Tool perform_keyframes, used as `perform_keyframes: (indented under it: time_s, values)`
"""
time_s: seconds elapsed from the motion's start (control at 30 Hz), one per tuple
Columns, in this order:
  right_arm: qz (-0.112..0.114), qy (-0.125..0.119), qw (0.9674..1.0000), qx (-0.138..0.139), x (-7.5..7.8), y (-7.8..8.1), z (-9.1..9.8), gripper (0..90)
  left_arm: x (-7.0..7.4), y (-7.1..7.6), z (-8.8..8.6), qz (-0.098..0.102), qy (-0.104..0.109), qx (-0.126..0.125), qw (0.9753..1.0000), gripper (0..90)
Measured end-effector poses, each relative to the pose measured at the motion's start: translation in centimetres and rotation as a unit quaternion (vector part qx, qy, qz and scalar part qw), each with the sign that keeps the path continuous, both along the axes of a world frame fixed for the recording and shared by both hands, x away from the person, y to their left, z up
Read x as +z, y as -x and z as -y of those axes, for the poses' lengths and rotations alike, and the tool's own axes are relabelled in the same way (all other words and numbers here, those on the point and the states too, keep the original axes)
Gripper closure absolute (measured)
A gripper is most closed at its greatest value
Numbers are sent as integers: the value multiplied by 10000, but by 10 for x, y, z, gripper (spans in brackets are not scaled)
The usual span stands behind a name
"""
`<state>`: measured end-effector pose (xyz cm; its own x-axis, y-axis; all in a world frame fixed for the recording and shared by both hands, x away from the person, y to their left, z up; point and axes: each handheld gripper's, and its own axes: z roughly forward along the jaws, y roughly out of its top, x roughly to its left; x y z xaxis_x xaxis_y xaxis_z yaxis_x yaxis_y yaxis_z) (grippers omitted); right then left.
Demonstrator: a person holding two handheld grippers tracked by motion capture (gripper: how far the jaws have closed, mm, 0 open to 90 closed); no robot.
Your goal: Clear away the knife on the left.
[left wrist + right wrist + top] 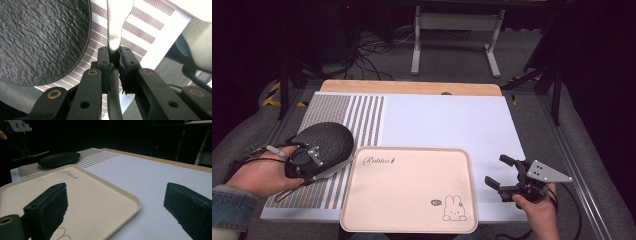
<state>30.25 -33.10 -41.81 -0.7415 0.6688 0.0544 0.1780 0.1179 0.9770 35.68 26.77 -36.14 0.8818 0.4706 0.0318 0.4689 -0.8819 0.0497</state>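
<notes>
The left gripper (314, 167) pinches a thin metal knife (115, 30) by its handle, jaws pressed tight on it, the blade reaching out ahead toward the pink tray (362, 210). Just beside that gripper, on its far side, lies one dark textured plate (326, 142) on the striped mat (367, 115). The knife looks light, stiff and rather slippery, so a grip on the narrow handle seems wise. The tray sits between the two grippers on the desk (412, 87), with nothing on it. The right gripper (504, 177) hangs spread wide, holding nothing. One knife, one plate, one tray.
</notes>
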Motion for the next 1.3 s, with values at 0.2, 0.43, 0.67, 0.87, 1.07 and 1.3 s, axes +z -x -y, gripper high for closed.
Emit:
perform_keyframes:
  time_s: [0.2,0.43,0.67,0.87,1.07,1.3]
  values:
    - [-7,-7,10000,-22,0,0,1,58,2,1,7,-24,209,398,9990,801]
    - [-14,25,10000,-35,0,0,1,57,4,-2,13,-212,386,861,9953,801]
    - [-14,20,10000,-36,0,0,1,56,6,-4,18,-396,561,1196,9904,801]
    - [-14,24,10000,-32,0,0,1,57,8,-5,27,-426,724,1600,9835,801]
    - [-25,55,10000,-23,-1,0,0,57,11,-6,41,-482,880,1743,9796,800]
    - [2,68,10000,-32,-2,-1,2,57,11,-7,60,-527,1077,1876,9749,799]
